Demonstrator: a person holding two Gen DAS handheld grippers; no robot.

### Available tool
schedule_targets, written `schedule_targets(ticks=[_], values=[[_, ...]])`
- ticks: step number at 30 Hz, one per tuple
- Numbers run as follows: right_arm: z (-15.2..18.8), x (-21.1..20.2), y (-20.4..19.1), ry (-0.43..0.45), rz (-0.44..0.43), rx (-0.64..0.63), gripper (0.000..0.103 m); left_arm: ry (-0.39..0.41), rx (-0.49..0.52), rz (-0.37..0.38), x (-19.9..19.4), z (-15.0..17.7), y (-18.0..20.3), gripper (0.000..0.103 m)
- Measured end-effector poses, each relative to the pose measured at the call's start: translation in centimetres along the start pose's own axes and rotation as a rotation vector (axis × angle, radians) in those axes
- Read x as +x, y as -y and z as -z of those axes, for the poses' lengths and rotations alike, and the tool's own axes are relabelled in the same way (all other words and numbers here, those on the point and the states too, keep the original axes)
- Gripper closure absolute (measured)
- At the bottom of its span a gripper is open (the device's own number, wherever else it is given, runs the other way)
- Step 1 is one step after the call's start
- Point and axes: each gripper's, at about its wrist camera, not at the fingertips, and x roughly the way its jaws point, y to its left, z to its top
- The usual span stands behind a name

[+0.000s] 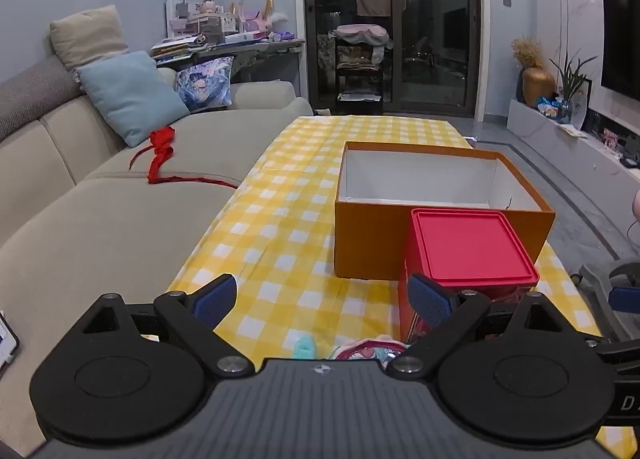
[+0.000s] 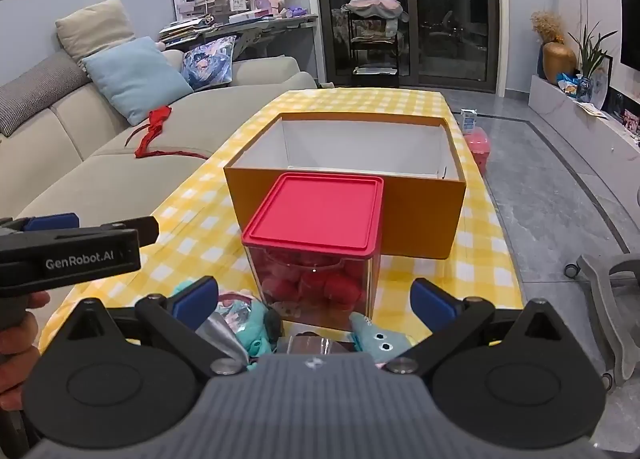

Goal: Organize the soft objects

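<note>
The soft toys [image 2: 256, 323] lie in a small heap at the near end of the yellow checked counter [image 2: 432, 275], directly under and just ahead of the right claw [image 2: 314, 299], so that claw is the nearer one and, by my reading, the one to reach first. A teal plush [image 2: 258, 339] sits toward its left pad, and a blue-grey one with googly eyes [image 2: 374, 337] toward its right. Just beyond them stands a clear container with a red lid [image 2: 316, 215], shut, with red plush shapes visible inside. Behind that, touching or nearly so, is the open orange box [image 2: 424, 211], its white inside bare; its long side runs across the view.

The right claw is spread wide and grips nothing; its pads hang above the heap without touching it. The left claw [image 1: 322, 299] is also wide open and empty, pointing down past the container's left side, with only the edge of the toys [image 1: 360, 349] showing beneath it
</note>
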Motion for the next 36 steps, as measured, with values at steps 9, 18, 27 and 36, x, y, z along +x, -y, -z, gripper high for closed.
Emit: schedule_targets(ticks=[9,18,27,36], values=[[-0.43,0.28,-0.01,-0.002,-0.041,0.014,0.003,0.015,-0.053,0.028,-0.09,0.08,-0.69,0.000],[-0.11,-0.37,-0.19,-0.001,-0.043,0.002,0.003,0.001,-0.048,0.025,0.42,0.10,-0.57,0.000],[-0.04,-0.44,-0.03,-0.003,-0.051,0.014,0.003,0.005,-0.040,0.036,0.50,0.16,-0.50,0.000],[-0.01,-0.30,-0.36,-0.011,-0.058,-0.008,0.003,0.009,-0.005,0.062,0.24,0.26,0.05,0.000]])
